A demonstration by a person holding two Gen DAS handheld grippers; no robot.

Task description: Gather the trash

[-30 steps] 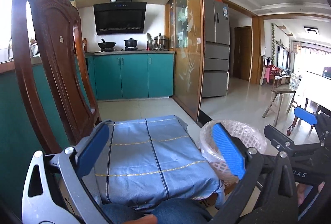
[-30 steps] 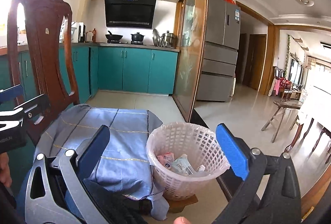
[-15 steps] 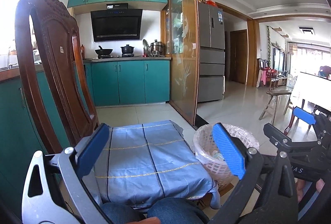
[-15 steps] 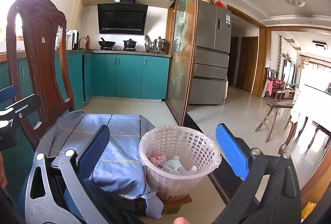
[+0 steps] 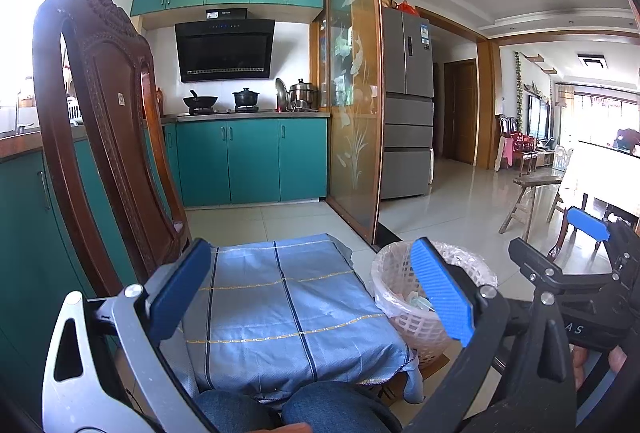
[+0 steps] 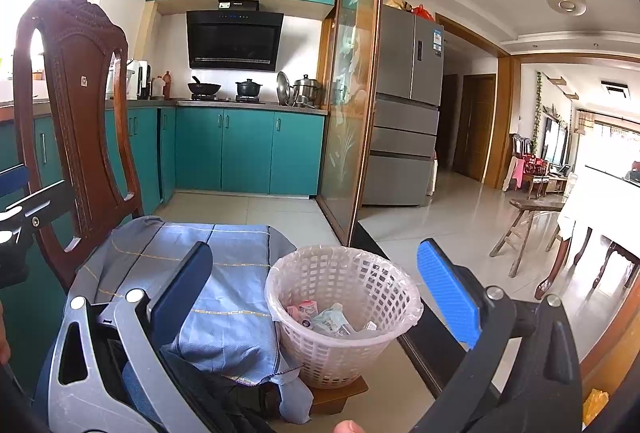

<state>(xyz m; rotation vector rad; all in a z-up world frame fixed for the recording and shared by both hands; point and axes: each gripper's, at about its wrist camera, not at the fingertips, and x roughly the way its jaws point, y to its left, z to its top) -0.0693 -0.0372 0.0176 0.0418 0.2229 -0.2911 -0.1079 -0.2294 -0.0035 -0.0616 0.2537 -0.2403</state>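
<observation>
Pointing level over the blue cloth (image 5: 280,297), the left gripper (image 5: 312,293) holds its fingers wide apart and empty; the right gripper (image 6: 316,285), likewise spread, frames the white basket (image 6: 344,345) of trash (image 6: 328,317) near the chair (image 6: 76,121).

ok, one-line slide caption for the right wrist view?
Open right gripper above a lined white basket holding wrappers, beside a blue-clothed chair.

Left gripper (image 5: 312,289) gapes over blue cloth (image 5: 288,309); basket (image 5: 404,297) holds, seemingly, wrappers.
</observation>
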